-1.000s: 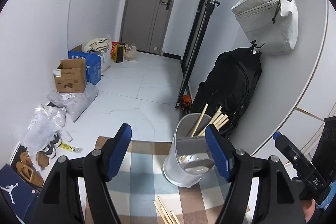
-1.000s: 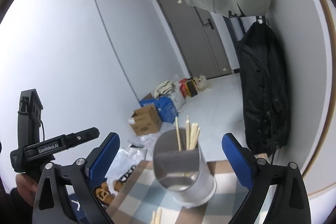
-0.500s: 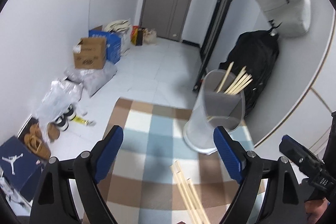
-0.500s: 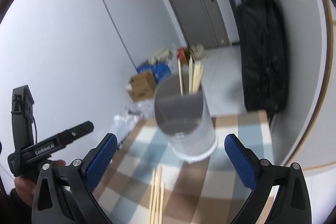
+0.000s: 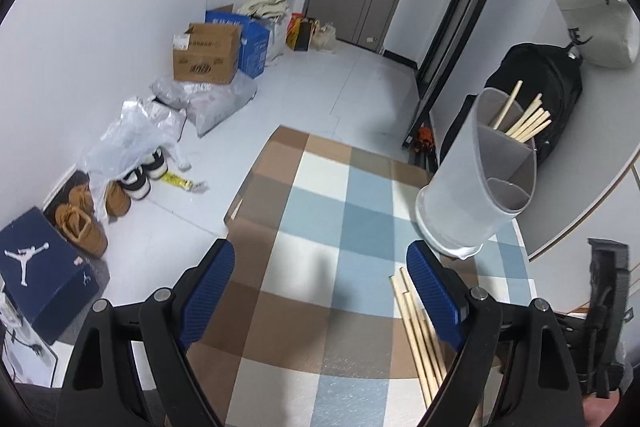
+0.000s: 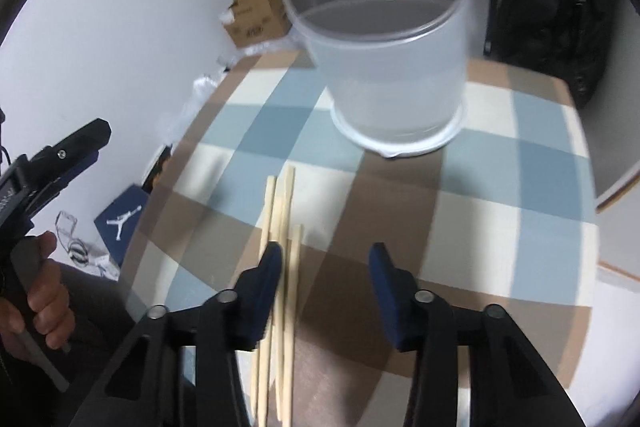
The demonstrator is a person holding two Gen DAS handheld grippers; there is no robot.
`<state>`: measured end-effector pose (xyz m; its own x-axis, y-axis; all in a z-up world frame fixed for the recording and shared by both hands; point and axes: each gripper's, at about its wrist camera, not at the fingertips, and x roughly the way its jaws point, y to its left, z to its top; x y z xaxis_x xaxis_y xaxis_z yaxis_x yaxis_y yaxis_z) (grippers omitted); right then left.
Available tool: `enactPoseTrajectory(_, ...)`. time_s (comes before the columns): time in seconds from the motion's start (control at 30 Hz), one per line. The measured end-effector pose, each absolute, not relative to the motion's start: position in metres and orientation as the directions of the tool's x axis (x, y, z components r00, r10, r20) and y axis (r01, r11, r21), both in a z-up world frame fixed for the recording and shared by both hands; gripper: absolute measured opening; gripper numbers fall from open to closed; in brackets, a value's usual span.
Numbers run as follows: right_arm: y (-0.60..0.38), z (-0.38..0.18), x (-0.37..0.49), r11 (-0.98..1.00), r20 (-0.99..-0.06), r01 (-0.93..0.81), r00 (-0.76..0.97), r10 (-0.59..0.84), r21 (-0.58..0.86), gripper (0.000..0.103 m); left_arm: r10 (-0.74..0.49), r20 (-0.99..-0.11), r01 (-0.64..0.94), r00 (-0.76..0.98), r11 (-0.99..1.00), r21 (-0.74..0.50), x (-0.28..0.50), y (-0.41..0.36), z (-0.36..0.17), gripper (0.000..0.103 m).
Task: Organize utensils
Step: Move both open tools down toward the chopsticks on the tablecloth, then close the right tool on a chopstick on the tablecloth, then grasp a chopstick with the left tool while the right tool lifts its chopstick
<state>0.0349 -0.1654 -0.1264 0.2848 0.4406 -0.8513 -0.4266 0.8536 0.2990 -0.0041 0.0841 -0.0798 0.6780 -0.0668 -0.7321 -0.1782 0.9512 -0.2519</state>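
Since a second ago both my tools have dropped toward the checked blue, brown and cream cloth (image 6: 500, 227) covering the desk, and the loose pale wooden chopsticks (image 6: 280, 267), then only tips at six o'clock, now run up the middle of the right view. The left tool (image 5: 320, 287) hangs spread wide with nothing between its pads, over bare cloth; the same chopsticks lie at its four o'clock. The right tool (image 6: 324, 279) is closing, one chopstick just inside its left pad, the others under or beside that pad; the pads do not yet press on any.

I judge the step in hand to be picking up loose chopsticks for the translucent grey divided plastic holder (image 6: 384, 39), standing at twelve o'clock in the right view. Next I would shift the right tool slightly toward nine o'clock to centre the bundle before it pinches.

Count: four loose chopsticks as best I can tell, one holder with three compartments, roughly six chopsticks (image 5: 524, 119) already in its far compartment.
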Motion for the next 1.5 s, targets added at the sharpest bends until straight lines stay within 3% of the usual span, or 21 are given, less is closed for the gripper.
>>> enactPoseTrajectory(0.27,-0.135,-0.145,0.045,0.847,-0.900,-0.469,0.211,0.381,0.249,0.034,-0.111,-0.743,-0.193,0.660,0.931,-0.311,-0.006,0.096,-0.082,0.085)
enactPoseTrajectory(0.37,-0.129,-0.147,0.049,0.851,-0.917,-0.482,0.205,0.343,0.210,0.024,-0.116,-0.749,-0.195,0.652,0.929,-0.314,-0.005,0.096,-0.084,0.085)
enactPoseTrajectory(0.67,-0.101,-0.146,0.050,0.814,-0.963,-0.580,0.201,0.180,0.031,0.021,-0.123,-0.757,-0.214,0.642,0.919,-0.332,-0.003,0.104,-0.085,0.085)
enactPoseTrajectory(0.87,-0.091,-0.146,0.052,0.793,-0.978,-0.609,0.169,0.122,-0.006,0.011,-0.124,-0.753,-0.223,0.646,0.913,-0.342,-0.004,0.108,-0.084,0.085)
enactPoseTrajectory(1.17,-0.102,-0.144,0.053,0.807,-0.971,-0.589,0.167,0.173,0.042,0.005,-0.132,-0.763,-0.232,0.633,0.908,-0.350,-0.004,0.111,-0.089,0.085)
enactPoseTrajectory(1.5,-0.171,-0.067,0.060,0.852,-0.840,-0.447,0.321,0.438,0.273,0.005,-0.173,-0.829,-0.158,0.532,0.942,-0.297,0.006,0.081,-0.105,0.085)
